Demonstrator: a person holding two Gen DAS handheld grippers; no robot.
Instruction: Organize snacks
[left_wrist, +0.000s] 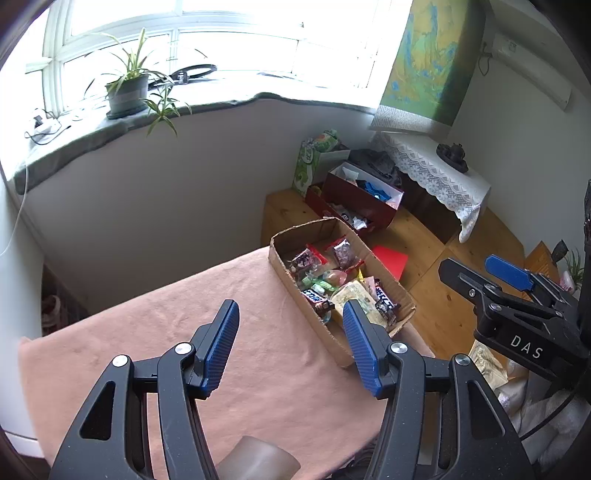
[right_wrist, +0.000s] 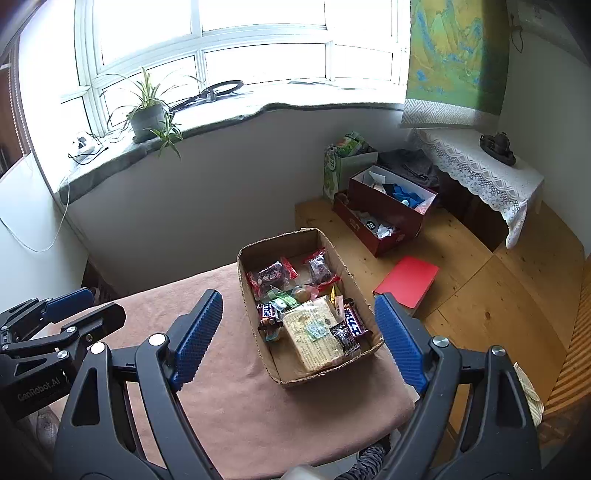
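Note:
An open cardboard box (right_wrist: 258, 350) sits at the right edge of the table covered with a pink cloth (right_wrist: 229, 398). It holds several wrapped snacks: red-edged packets (right_wrist: 271, 276) at the far end, a large pale packet (right_wrist: 314, 338) and dark bars (right_wrist: 354, 321) at the near end. The box also shows in the left wrist view (left_wrist: 314, 321). My left gripper (left_wrist: 290, 334) is open and empty above the cloth, left of the box. My right gripper (right_wrist: 297, 334) is open and empty above the box's near end. Each gripper shows in the other's view, the right (left_wrist: 476, 271) and the left (right_wrist: 88, 304).
Past the table is a wooden floor (right_wrist: 480, 295) with a red folder (right_wrist: 408, 280), open dark red boxes (right_wrist: 384, 214) and a green bag (right_wrist: 341, 162). A lace-covered low table (right_wrist: 491, 173) stands at the right. A potted plant (right_wrist: 147, 114) is on the windowsill.

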